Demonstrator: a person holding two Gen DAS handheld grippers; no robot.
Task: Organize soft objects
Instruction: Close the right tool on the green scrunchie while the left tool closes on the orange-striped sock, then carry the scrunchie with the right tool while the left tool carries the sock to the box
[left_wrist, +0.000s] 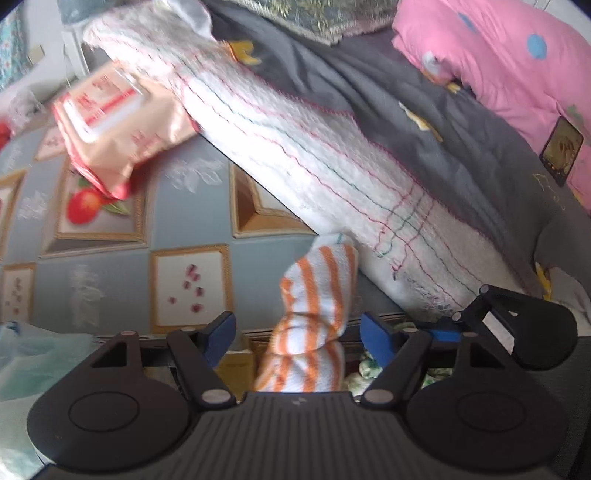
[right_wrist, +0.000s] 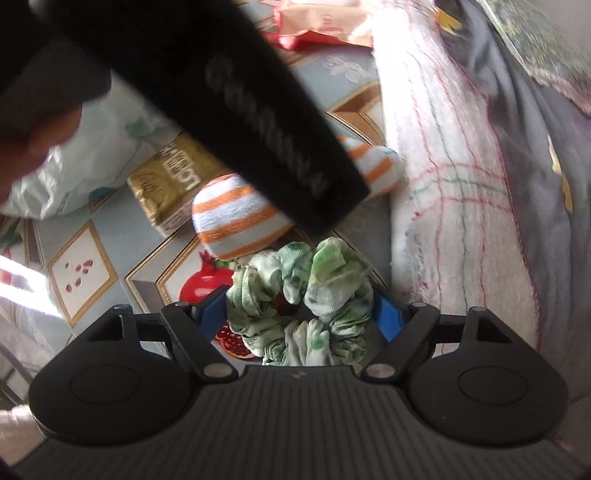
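Each gripper, the left gripper (left_wrist: 297, 334) and the right gripper (right_wrist: 301, 317), has a ribbed dark grey body, two round black discs beside that body, black linkage arms with silver pins, and blue pads (left_wrist: 221, 328) at the finger ends.

Blue-grey fruit-print table covering (left_wrist: 192, 221) with gold-framed panels abuts a bed under a white fringed blanket (left_wrist: 332, 155), grey quilt (left_wrist: 424, 110) and pink duvet (left_wrist: 509, 66); daylight.
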